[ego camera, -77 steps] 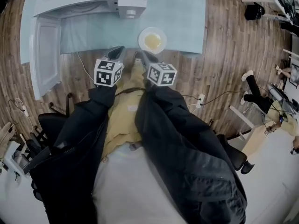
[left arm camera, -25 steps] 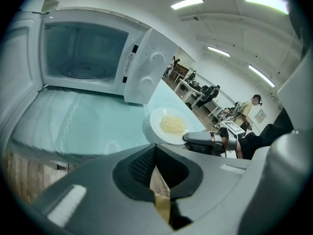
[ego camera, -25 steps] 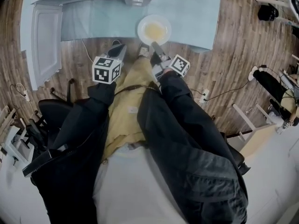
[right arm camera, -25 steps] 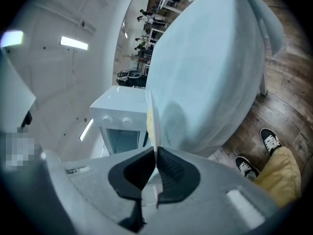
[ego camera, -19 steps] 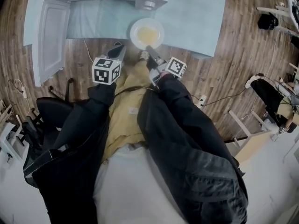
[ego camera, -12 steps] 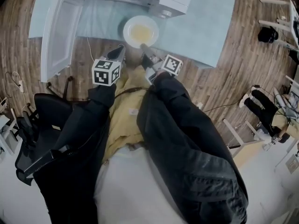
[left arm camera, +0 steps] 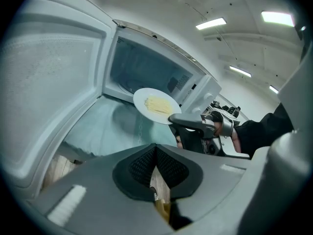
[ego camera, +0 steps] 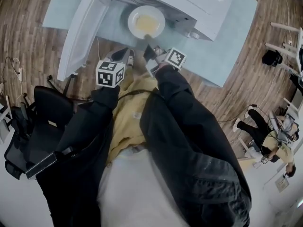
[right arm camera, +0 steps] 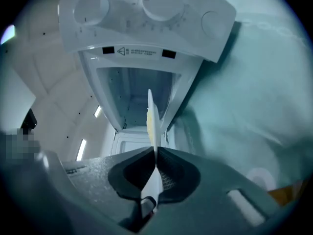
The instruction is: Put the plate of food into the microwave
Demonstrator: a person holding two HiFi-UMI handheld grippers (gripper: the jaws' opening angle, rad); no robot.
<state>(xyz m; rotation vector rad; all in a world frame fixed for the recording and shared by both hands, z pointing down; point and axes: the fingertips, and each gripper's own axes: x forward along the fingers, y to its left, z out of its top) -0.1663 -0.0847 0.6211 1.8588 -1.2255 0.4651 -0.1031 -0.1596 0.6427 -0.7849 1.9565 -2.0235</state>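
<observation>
A white plate (ego camera: 146,21) with yellow food hangs in front of the open microwave (ego camera: 189,4) cavity. My right gripper (ego camera: 148,38) is shut on the plate's near rim. In the right gripper view the plate (right arm camera: 151,112) shows edge-on, clamped in my right gripper (right arm camera: 155,155), with the cavity (right arm camera: 132,89) straight ahead. The microwave door (ego camera: 78,34) swings out to the left. My left gripper (ego camera: 124,56) stays low before the table edge, shut and empty. In the left gripper view, my left gripper (left arm camera: 155,150) looks up at the plate (left arm camera: 157,105) and the right gripper (left arm camera: 195,127).
The microwave stands on a teal table (ego camera: 232,41); its knobs (right arm camera: 159,1) sit above the cavity in the right gripper view. A black chair (ego camera: 40,126) is at my left on the wooden floor. A person (ego camera: 267,143) is far off at right.
The right gripper has carried the plate off the table, leftward and forward to the microwave opening. The head view has swung towards the microwave. The left gripper has hardly moved.
</observation>
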